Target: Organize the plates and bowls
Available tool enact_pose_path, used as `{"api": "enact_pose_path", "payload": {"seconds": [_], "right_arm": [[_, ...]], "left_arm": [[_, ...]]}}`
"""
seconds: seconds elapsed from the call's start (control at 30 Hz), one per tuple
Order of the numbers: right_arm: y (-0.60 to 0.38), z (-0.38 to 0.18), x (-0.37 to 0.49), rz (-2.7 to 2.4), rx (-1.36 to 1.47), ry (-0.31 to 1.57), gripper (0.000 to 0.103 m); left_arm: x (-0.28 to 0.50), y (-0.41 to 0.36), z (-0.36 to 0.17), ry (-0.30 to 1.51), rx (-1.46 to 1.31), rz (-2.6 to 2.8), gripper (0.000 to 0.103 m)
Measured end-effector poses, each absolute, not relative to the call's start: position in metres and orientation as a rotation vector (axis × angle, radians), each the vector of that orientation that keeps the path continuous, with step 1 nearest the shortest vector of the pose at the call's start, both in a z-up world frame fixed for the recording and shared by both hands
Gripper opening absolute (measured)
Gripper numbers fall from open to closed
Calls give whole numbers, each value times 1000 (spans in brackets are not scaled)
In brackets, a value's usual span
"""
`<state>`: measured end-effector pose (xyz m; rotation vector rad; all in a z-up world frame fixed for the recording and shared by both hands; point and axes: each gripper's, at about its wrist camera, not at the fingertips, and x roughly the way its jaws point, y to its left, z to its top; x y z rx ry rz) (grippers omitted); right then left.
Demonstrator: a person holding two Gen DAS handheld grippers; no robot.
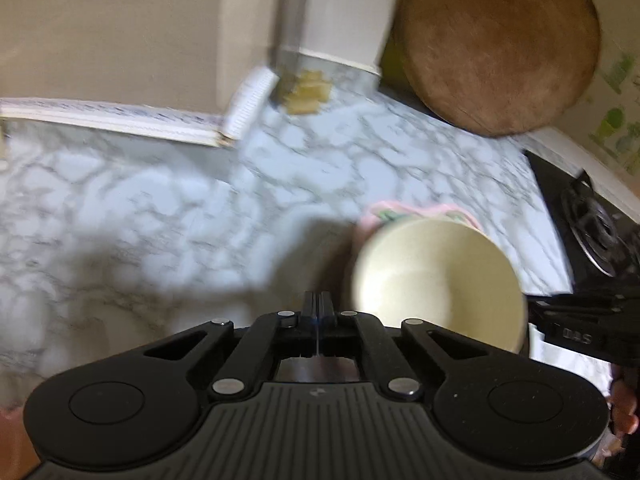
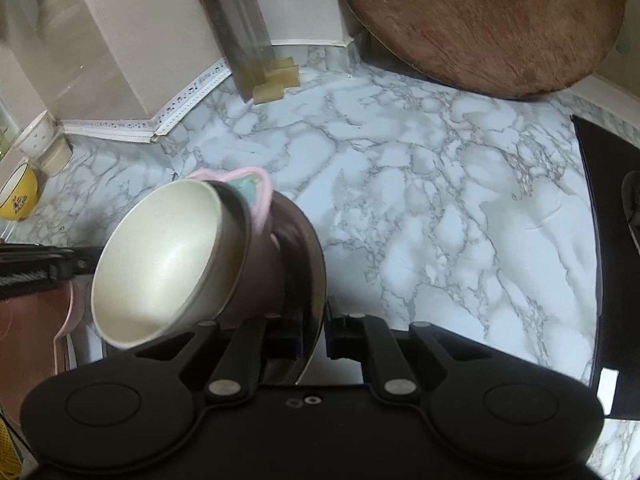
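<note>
Fingers of right gripper (image 2: 314, 332) clamped on dark plate (image 2: 308, 248) carrying cream bowl (image 2: 160, 260), left gripper (image 1: 318, 308) fingers pressed together, empty.

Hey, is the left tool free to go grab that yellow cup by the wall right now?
Probably yes: the left tool is shut on nothing, and the yellow cup stands on open counter. The right tool grips the stacked bowls.
</note>
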<state>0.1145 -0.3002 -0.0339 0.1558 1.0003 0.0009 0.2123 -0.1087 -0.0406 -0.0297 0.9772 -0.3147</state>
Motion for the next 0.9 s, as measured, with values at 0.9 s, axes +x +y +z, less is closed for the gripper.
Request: {"api": "enact_pose_path", "payload": {"seconds": [0.9], "right_arm": [[-326,-50,123,58,247,1034,12]], "left_arm": [[229,-109,-87,1153,-161,-350,10]]}}
